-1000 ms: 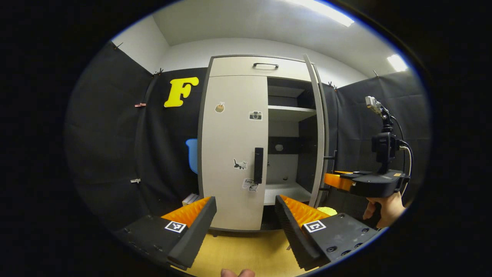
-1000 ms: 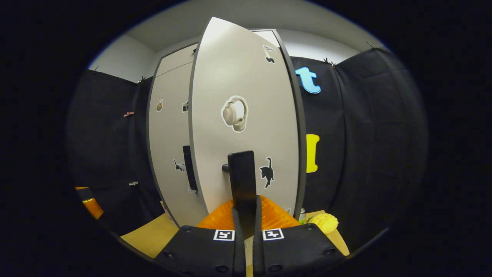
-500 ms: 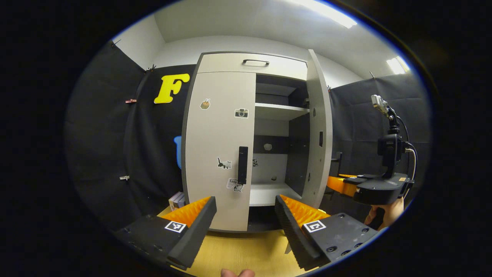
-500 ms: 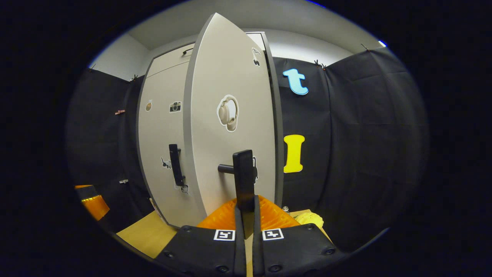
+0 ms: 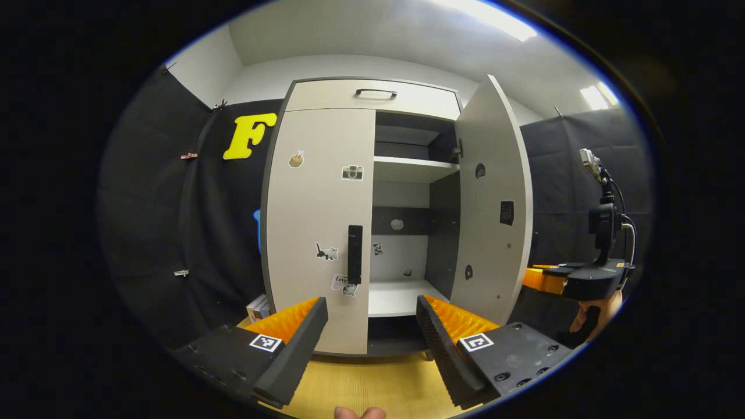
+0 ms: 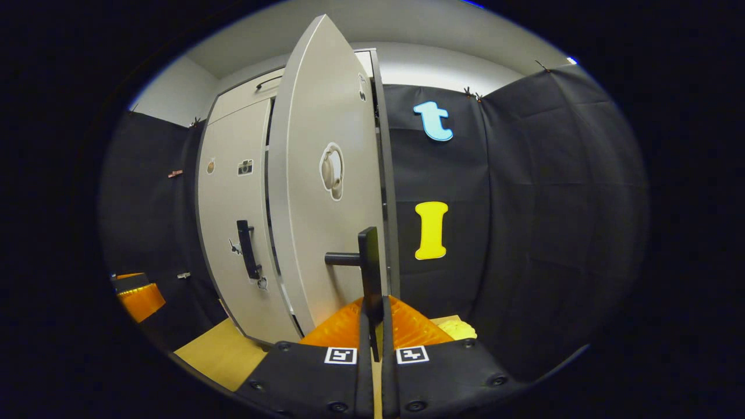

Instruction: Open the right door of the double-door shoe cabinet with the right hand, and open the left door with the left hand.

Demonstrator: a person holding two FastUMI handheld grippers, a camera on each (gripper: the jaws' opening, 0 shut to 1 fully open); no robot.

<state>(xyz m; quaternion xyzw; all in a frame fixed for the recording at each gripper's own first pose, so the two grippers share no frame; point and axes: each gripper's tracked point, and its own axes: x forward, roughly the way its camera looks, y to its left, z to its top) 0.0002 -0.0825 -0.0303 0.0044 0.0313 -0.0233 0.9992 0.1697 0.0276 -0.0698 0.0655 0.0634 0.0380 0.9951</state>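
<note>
1. I am seeing the shoe cabinet (image 5: 317, 192) showing pale beige-grey panels with dark grey edging.
2. The left door (image 5: 320, 233) is carrying small stickers, among them a black-and-white cat (image 5: 327, 251) and a camera (image 5: 351, 172), plus a black handle (image 5: 354, 254).
3. The right door (image 6: 317, 192) is wearing a cream headphone sticker (image 6: 332, 170) and a black handle (image 6: 369, 273).
4. The cabinet interior (image 5: 407, 233) is looking dark grey, with white shelves (image 5: 410, 169).
5. The counter (image 5: 372, 390) is showing light yellow wood grain.
6. I am noticing a yellow lump (image 6: 457, 329) beside the cabinet.
</note>
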